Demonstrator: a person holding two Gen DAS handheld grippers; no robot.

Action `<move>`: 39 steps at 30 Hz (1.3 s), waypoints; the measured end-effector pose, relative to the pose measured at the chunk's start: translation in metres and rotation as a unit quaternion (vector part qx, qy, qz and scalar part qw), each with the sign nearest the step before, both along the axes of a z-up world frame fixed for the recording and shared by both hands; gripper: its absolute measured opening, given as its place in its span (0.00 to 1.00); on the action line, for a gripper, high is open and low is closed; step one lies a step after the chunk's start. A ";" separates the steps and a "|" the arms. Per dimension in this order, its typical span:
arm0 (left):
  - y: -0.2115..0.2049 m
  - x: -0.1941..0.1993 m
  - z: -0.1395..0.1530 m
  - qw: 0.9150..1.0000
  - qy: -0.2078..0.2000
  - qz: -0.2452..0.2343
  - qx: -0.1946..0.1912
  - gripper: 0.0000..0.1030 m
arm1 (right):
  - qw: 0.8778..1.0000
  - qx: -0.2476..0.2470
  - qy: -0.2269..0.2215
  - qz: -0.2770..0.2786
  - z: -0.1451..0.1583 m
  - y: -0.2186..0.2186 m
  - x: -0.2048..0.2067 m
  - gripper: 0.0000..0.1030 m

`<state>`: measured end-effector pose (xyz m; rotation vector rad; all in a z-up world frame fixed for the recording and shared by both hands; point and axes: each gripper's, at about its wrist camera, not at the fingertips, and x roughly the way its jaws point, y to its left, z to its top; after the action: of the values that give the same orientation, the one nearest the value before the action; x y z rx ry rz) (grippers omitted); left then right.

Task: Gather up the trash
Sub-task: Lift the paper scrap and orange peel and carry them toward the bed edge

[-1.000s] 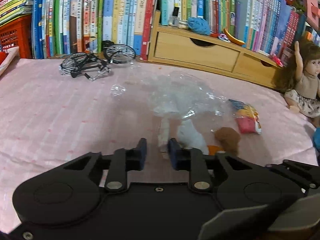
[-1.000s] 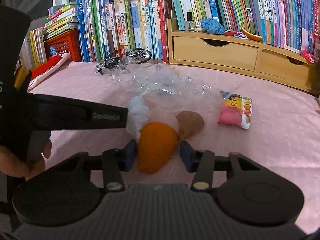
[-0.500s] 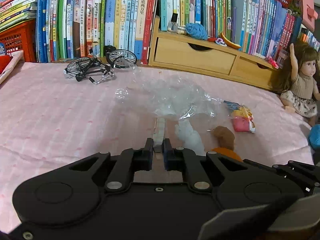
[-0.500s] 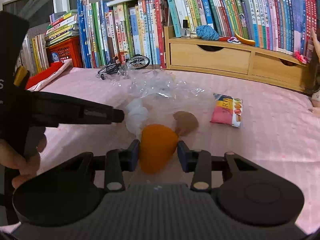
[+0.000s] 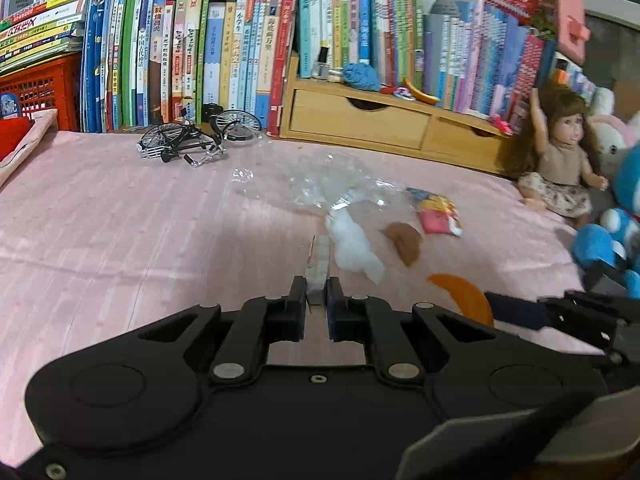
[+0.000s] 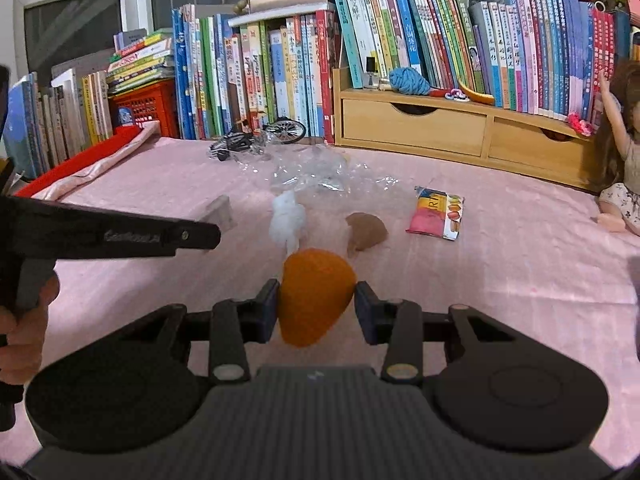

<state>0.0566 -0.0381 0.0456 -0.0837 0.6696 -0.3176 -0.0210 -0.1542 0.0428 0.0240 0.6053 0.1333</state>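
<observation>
Two claws grip light scraps: left gripper (image 5: 316, 300) pinches a thin, limp paper strip (image 5: 319, 264) by its end, right gripper (image 6: 316, 306) squeezes a soft orange peel (image 6: 314, 296) across its middle.

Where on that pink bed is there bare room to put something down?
The pink sheet is bare on the left, in front of the toy bicycle, and on the right between the snack packet and the doll. The middle is crowded: clear plastic, white wad, brown scrap.
</observation>
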 end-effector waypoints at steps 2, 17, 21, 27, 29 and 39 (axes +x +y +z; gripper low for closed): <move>0.002 -0.015 0.005 1.000 -0.007 -0.009 0.001 0.09 | 1.000 -0.001 -0.003 0.004 0.004 0.001 -0.010 0.44; 0.027 -0.134 0.028 0.996 -0.045 -0.072 -0.013 0.09 | 0.999 0.010 -0.013 0.037 0.017 0.021 -0.100 0.44; 0.033 -0.165 0.027 0.995 -0.048 -0.089 -0.011 0.09 | 0.999 0.009 -0.014 0.052 0.016 0.032 -0.127 0.44; 0.047 -0.209 0.023 0.993 -0.046 -0.109 -0.013 0.09 | 0.997 0.009 -0.005 0.076 0.009 0.045 -0.165 0.45; 0.053 -0.222 0.019 0.992 -0.036 -0.117 -0.014 0.09 | 0.997 0.010 -0.001 0.082 0.007 0.047 -0.176 0.45; 0.067 -0.268 -0.001 0.990 -0.010 -0.138 0.004 0.10 | 0.995 0.015 0.027 0.096 -0.008 0.049 -0.216 0.45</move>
<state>-0.2109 0.0293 0.0447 0.0202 0.6622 -0.5814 -0.2371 -0.1050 0.0345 -0.0013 0.6597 0.3298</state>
